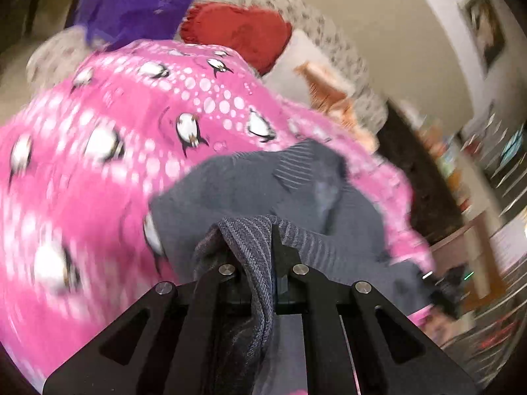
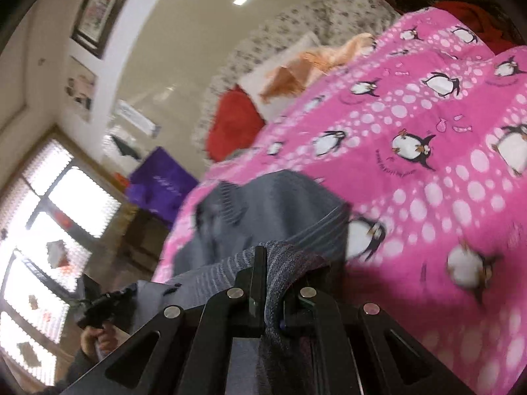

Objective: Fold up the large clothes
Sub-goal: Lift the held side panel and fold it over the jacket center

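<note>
A large grey knitted garment [image 1: 250,191] lies partly over a pink penguin-print blanket [image 1: 108,151]. My left gripper [image 1: 253,233] is shut on its ribbed hem, which bunches between the fingers and hangs toward the camera. In the right wrist view the same grey garment [image 2: 263,204] stretches from the pink blanket [image 2: 428,151] to my right gripper [image 2: 273,253], which is shut on another part of the ribbed hem. The other gripper [image 2: 102,306] and the hand holding it show at the lower left of the right wrist view. Both views are tilted and blurred.
A red cushion [image 1: 237,33], an orange fringed cloth [image 1: 326,89] and a grey speckled cover [image 1: 342,49] lie at the far end of the bed. A purple bag [image 2: 161,181] stands beside the bed near bright windows [image 2: 49,230]. Framed pictures [image 1: 484,29] hang on the wall.
</note>
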{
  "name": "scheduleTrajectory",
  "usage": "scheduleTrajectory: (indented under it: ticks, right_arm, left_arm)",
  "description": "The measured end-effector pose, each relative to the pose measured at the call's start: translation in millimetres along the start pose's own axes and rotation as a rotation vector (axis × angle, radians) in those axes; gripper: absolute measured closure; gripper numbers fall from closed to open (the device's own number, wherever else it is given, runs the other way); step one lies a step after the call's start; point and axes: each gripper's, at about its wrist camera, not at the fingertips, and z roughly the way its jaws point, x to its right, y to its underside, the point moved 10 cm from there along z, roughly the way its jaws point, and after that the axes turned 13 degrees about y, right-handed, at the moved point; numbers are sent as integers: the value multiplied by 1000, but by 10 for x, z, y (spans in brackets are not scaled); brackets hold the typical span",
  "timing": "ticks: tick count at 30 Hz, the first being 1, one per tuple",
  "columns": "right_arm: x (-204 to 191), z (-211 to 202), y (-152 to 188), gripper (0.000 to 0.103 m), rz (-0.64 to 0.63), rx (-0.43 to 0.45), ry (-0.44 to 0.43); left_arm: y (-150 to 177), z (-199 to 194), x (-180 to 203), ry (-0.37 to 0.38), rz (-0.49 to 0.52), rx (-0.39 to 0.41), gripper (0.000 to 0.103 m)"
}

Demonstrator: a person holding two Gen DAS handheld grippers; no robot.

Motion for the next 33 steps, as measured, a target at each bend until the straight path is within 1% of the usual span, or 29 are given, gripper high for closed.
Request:
scheduleTrajectory:
  ticks: [2,4,5,10,11,13,15,16,17,18,19,20,21,22,23,24,26,27,28,29,30,31,32,33]
  right_arm:
    - [45,166,-68,99,10,-12,25]
    - [96,349,-150,99,-13,-21,72]
    - [120,408,-166,99,-10,-27,81]
    - [250,771,-224,99,-49,-60,147]
    - [296,876,-207,102,-55,-69,163]
    - [323,923,-189,102,-57,-77,171]
    - [333,975,-171,102,-66,-82,186]
    - [320,972,-172,102,-77,-82,196]
    - [307,937,-180,101,-49,-104,180]
    - [307,937,-180,98,-49,-104,180]
    - [307,893,-196,98,-2,-132,144]
    - [306,856,-214,95,37,-155,116]
    - [275,647,-264,93,113,-190,49]
    - [214,543,-297,92,122,-182,20]
    - [214,543,-297,86,122,-182,20]
    - [165,332,-341,74,119,-150,4]
    - [98,68,-363,61,93,-106,17]
    - [56,-93,-359,61,74,-76,24]
    - [-19,-274,-318,61,44,-45,17]
    - [-100,-384,-270,61,14,-26,11]
    - [-188,-500,-182,61,-30,-6,11]
    - [-326,-616,-23,61,-102,16,14]
    - [-415,-647,74,61,-141,23,11]
    - [-541,-673,245,63,-205,21,6]
  left_arm:
    - [-91,204,-112,-37,17,-24,99]
    - [-132,335,-174,-75,53,-33,99]
    - [-138,402,-221,-91,60,-36,99]
    - [-4,673,-518,-187,114,-54,95]
    - [0,714,-533,-192,118,-49,94]
    - [24,747,-580,-192,122,-16,94]
    - [39,760,-573,-208,158,0,93]
    - [47,761,-558,-222,185,-1,93]
    - [54,758,-540,-228,202,-8,93]
    - [66,739,-517,-223,212,-27,91]
    - [69,717,-519,-220,207,-47,87]
    - [71,664,-531,-215,192,-75,75]
    - [65,630,-529,-206,178,-88,62]
    - [64,544,-525,-188,157,-98,55]
    - [59,441,-547,-192,143,-97,40]
    - [45,303,-587,-225,135,-87,32]
    - [26,67,-623,-254,133,-53,32]
    - [22,-148,-624,-281,130,-15,32]
    - [38,-309,-571,-286,135,21,32]
    - [64,-399,-481,-276,143,45,32]
    - [147,-509,-319,-246,164,64,32]
    - [245,-562,-163,-213,189,66,32]
    - [321,-588,-54,-187,210,65,32]
    - [498,-575,153,-141,245,51,32]
